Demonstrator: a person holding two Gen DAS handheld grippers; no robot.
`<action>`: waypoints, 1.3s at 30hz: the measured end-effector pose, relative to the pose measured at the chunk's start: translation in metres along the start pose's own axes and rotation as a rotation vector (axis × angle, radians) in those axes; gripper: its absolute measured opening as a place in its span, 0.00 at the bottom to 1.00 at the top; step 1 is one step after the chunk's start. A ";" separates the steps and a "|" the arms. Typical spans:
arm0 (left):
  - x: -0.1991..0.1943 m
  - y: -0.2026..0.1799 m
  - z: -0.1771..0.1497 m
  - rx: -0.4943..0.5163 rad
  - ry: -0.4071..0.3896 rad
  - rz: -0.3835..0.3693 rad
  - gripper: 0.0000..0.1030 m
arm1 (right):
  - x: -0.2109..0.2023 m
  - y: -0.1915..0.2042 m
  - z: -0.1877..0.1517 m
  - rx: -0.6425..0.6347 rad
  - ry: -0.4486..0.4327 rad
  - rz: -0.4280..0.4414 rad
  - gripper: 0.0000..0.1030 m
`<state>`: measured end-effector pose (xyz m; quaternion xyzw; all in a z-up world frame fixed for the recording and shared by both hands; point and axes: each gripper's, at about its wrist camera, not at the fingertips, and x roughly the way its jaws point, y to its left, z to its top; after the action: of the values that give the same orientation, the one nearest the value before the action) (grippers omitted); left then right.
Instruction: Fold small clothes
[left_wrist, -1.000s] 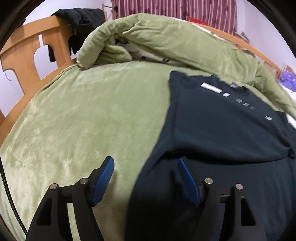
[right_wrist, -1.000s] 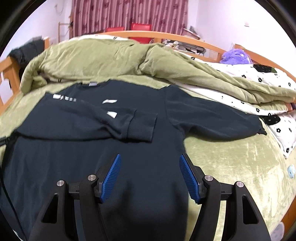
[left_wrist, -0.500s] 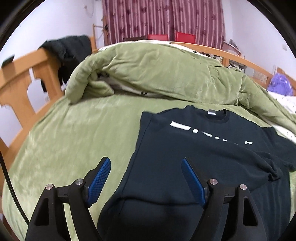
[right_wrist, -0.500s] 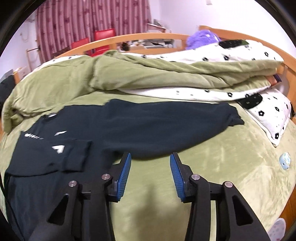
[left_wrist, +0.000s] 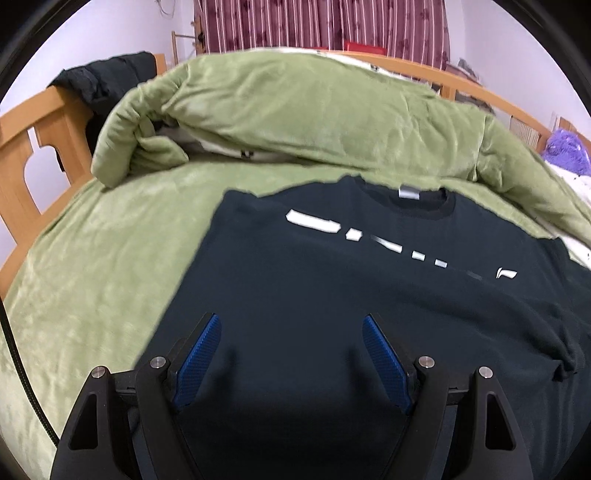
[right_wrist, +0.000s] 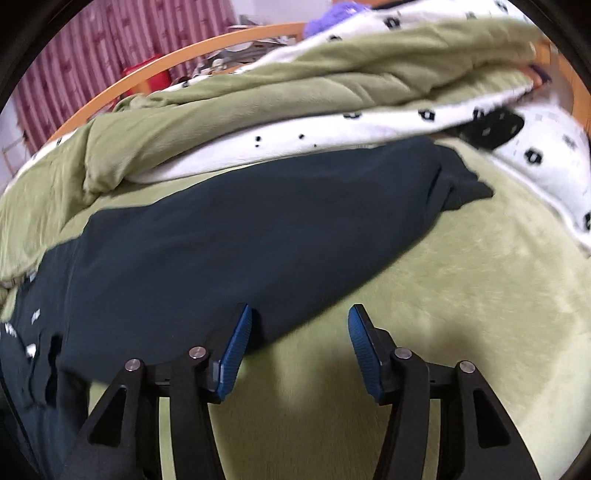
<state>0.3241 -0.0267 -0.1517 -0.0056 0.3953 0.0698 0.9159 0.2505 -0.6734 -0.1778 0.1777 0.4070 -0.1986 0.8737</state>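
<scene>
- While the dark sweatshirt (left_wrist: 332, 295) lay flat on the green bed cover (left_wrist: 110, 258), its chest showed a row of white marks (left_wrist: 314, 225), too blurry to read, and a small grey tag (left_wrist: 408, 192) sat at the neck.
- There was one sweatshirt, and one sleeve (right_wrist: 277, 221) stretched out sideways across the bed.
- One green quilt (left_wrist: 295, 110) was bunched up behind it, beside one white spotted blanket (right_wrist: 369, 129).
- The left gripper (left_wrist: 291, 354) hung over the shirt's body with its jaws wide apart and nothing in them.
- The right gripper (right_wrist: 300, 347) was opening near the sleeve's edge, with only bed cover between its blue pads (right_wrist: 236, 354).
</scene>
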 end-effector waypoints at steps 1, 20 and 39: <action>0.004 -0.001 -0.002 0.003 0.010 0.004 0.76 | 0.005 0.001 0.003 0.003 -0.004 -0.011 0.53; -0.024 0.087 -0.009 0.062 0.071 0.068 0.76 | -0.160 0.198 0.030 -0.242 -0.322 0.130 0.06; -0.028 0.132 -0.019 0.016 0.035 -0.025 0.76 | -0.102 0.452 -0.160 -0.554 -0.030 0.336 0.22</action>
<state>0.2741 0.0997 -0.1383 -0.0045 0.4118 0.0551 0.9096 0.3099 -0.1893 -0.1276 -0.0053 0.3977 0.0641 0.9153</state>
